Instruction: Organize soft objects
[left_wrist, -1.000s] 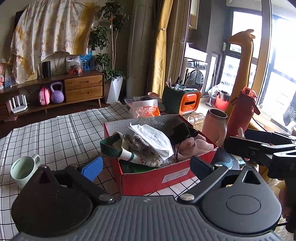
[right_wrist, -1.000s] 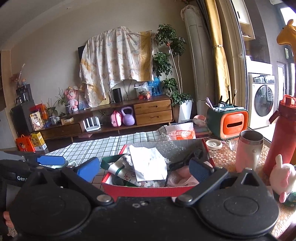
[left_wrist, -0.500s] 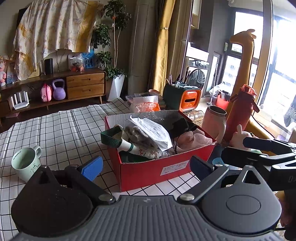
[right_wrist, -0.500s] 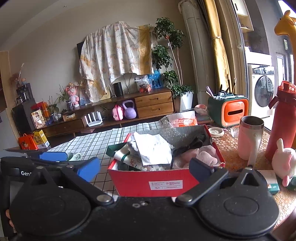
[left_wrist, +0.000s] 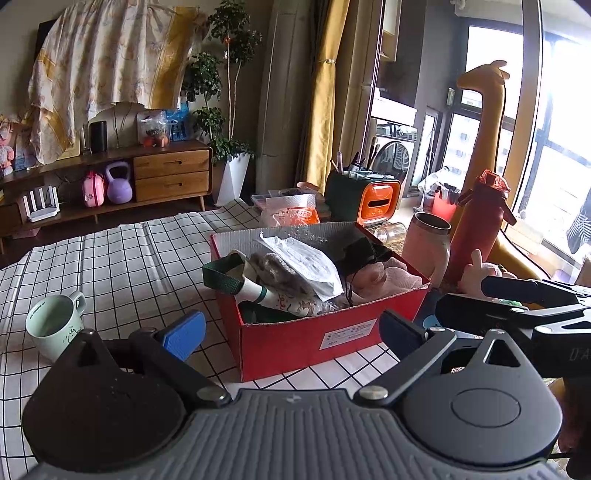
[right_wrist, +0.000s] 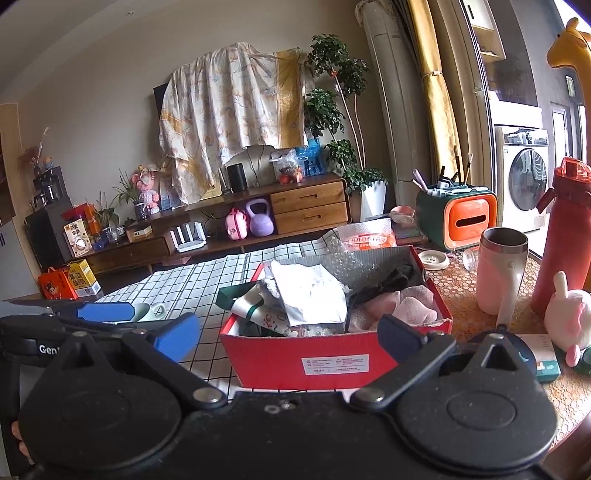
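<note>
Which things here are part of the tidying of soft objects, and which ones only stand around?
For the job:
red box
white cloth
pink cloth
dark fabric
pink plush toy, outside the box
left gripper and right gripper, both open

Only standing around:
green mug
pink tumbler
red bottle
orange organizer

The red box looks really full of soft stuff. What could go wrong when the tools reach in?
1. The red box is heaped above its rim; pulling the white bag on top may well drag the neighbouring soft things out too.
2. The pink tumbler and the red bottle stand upright close beside the box; a sideways sweep of the right tool could tip them.
3. The mint mug sits by the left tool and could get bumped.
</note>
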